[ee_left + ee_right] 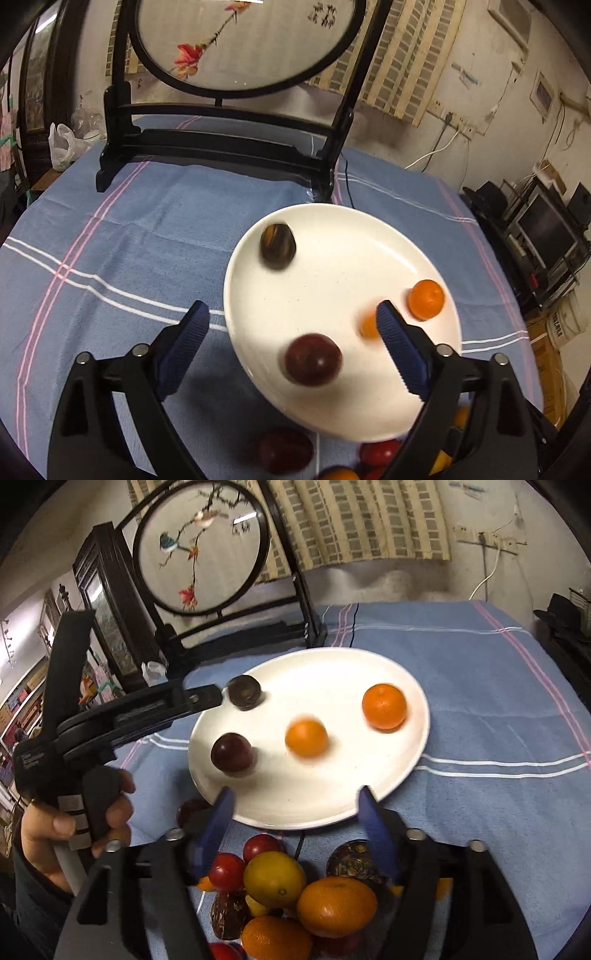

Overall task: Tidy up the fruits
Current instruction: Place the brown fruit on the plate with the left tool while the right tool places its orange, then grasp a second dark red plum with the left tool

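We see a glossy white ceramic plate [369, 805] on soft matt blue cloth [480, 701], smooth shiny plums [232, 754], dimpled orange peel [384, 706], and ribbed blue pads [400, 347] on matt black plastic tools.

Blue striped tablecloth [480, 686] carries white plate [295, 812], screen stand [207, 147].

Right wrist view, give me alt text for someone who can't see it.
A white plate on a blue tablecloth holds two oranges, a dark red plum and a dark brown fruit. The right gripper hangs open over a nearer fruit pile; a hand holds the left gripper.
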### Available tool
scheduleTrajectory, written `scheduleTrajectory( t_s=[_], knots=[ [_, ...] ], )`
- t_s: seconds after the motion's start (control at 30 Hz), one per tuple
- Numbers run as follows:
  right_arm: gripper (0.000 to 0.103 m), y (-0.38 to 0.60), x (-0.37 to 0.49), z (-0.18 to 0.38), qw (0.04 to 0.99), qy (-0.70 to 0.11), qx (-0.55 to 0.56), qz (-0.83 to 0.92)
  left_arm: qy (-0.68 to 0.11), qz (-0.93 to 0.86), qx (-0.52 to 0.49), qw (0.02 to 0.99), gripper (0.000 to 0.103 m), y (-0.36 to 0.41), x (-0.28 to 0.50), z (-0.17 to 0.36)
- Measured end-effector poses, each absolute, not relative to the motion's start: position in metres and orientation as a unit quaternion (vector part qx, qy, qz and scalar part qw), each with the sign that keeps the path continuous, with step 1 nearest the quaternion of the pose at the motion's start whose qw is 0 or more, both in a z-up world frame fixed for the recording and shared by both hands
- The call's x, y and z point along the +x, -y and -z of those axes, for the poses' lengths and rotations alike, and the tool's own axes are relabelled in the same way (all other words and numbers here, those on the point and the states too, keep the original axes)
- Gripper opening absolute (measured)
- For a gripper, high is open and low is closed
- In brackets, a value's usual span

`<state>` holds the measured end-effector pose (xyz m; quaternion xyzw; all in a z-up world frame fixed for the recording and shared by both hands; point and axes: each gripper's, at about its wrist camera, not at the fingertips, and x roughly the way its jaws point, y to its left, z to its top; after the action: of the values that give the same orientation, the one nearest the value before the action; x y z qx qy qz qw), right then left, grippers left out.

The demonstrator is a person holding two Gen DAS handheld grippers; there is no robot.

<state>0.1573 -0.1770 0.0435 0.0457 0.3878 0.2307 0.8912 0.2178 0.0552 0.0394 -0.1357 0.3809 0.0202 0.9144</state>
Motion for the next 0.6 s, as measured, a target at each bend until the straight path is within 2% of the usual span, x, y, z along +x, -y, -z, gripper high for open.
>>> scheduleTrajectory(
  t_s=[0.17,0.4,0.53,0.6],
  knots=[
    [0.09,0.189,0.152,-0.048,0.894,-0.388,0.015,-0.222,-0.372,-0.017,-0.103,0.922,0.097,-0.048,0.192,-0.044],
    [0.09,0.204,0.147,-0.055,0.902,-0.378,0.009,-0.206,-0.377,0.008,-0.051,0.925,0.097,-0.044,0.142,-0.028],
    [0.09,0.21,0.146,-0.053,0.904,-0.378,0.013,-0.198,-0.412,0.023,-0.031,0.91,0.097,-0.041,0.133,-0.003],
    [0.09,0.212,0.145,-0.052,0.904,-0.378,0.018,-0.197,-0.424,0.029,-0.026,0.905,0.094,-0.04,0.134,0.003]
  ],
)
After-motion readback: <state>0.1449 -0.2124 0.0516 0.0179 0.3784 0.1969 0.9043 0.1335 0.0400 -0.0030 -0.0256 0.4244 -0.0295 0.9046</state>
